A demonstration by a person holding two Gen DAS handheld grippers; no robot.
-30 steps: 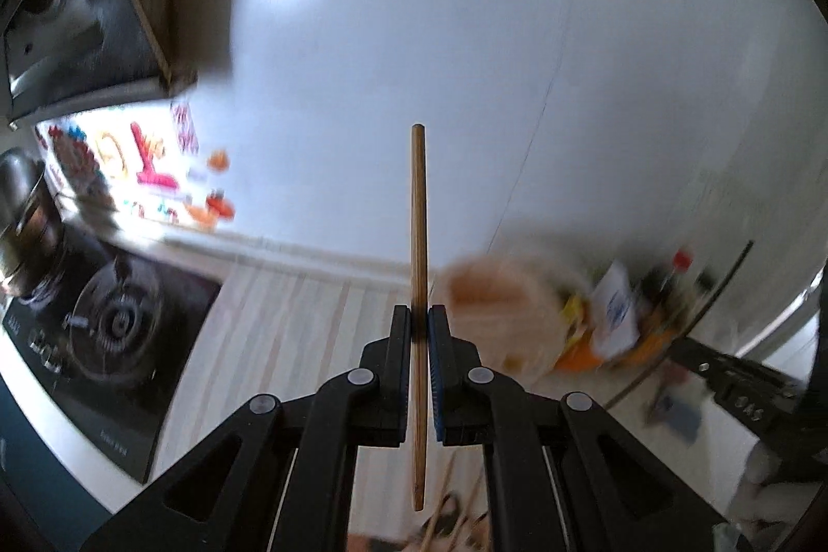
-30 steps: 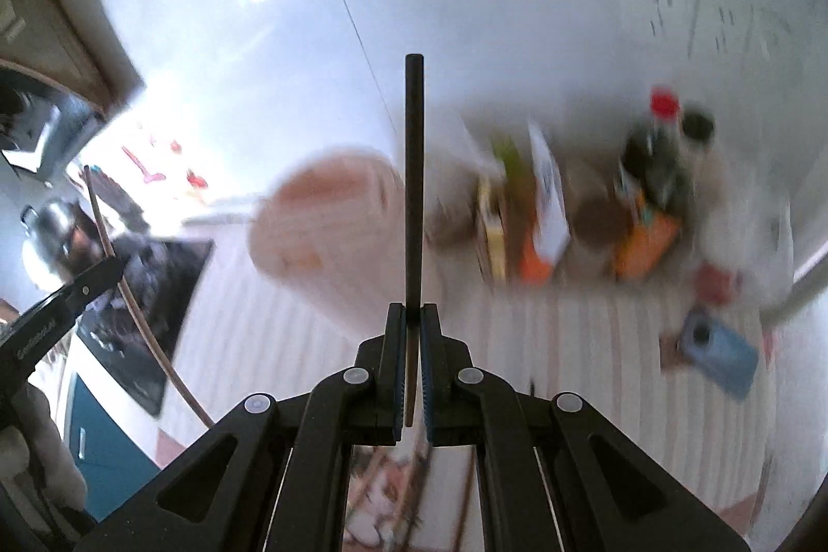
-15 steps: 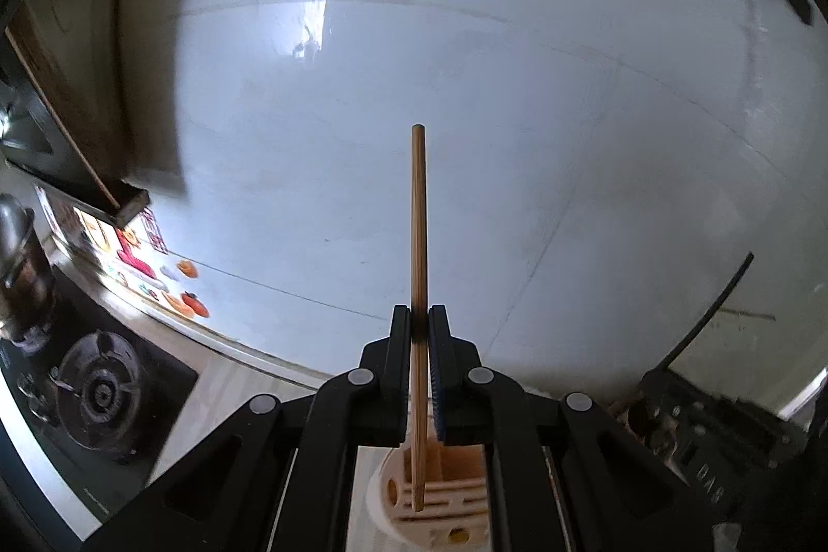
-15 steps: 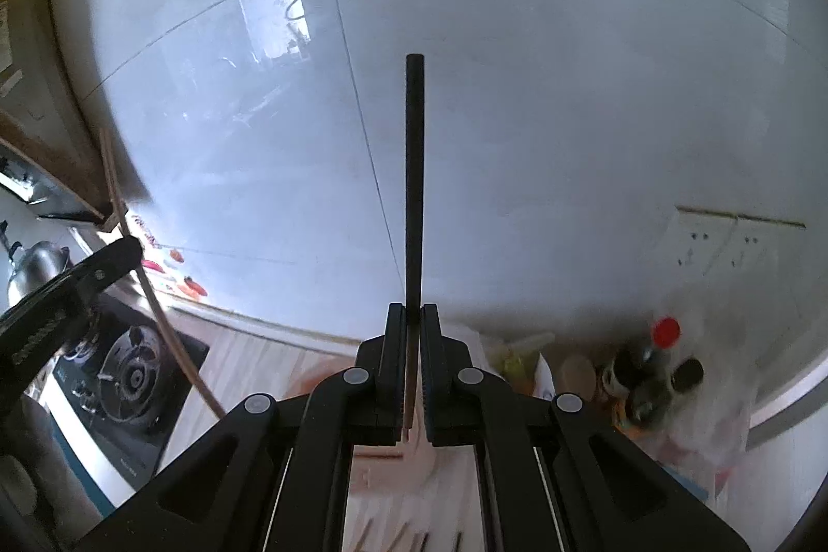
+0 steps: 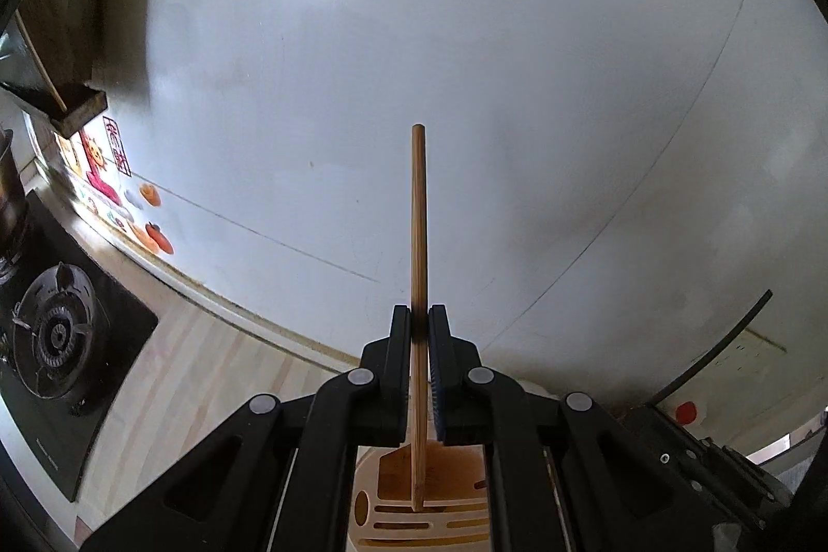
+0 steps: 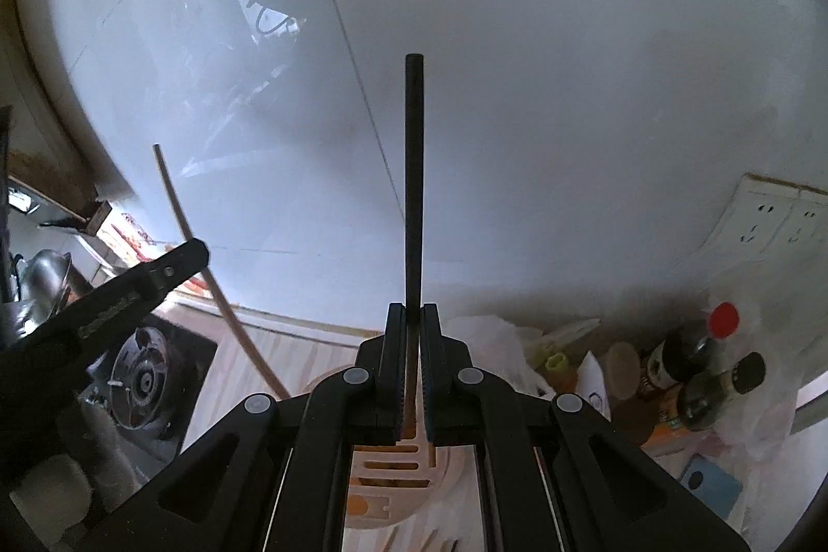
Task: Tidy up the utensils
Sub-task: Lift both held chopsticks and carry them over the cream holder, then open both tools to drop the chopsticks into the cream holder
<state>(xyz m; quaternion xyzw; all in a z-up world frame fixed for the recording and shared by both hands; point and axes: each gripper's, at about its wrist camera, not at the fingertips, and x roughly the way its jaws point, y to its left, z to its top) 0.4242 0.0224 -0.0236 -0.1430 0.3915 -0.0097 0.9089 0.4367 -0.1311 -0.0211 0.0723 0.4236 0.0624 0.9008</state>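
My left gripper point(image 5: 419, 319) is shut on a light wooden chopstick point(image 5: 418, 215) that stands upright; its lower end hangs just above the cream slotted utensil holder point(image 5: 414, 521). My right gripper point(image 6: 409, 319) is shut on a black chopstick point(image 6: 414, 169), also upright, above the same holder point(image 6: 398, 464). The left gripper point(image 6: 119, 293) with its wooden chopstick point(image 6: 181, 215) shows at the left of the right wrist view. The black chopstick point(image 5: 724, 340) curves in at the right of the left wrist view.
A gas stove point(image 5: 52, 334) lies at the left on the pale wood counter point(image 5: 207, 376). White tiled wall point(image 5: 466, 60) fills the background. Bottles point(image 6: 714, 360), bags and a blue item point(image 6: 709, 485) crowd the right corner below wall sockets point(image 6: 776, 221).
Both grippers have come closer above the holder with their chopsticks still clamped. The holder now sits directly below the fingers in both views; it was further ahead before.
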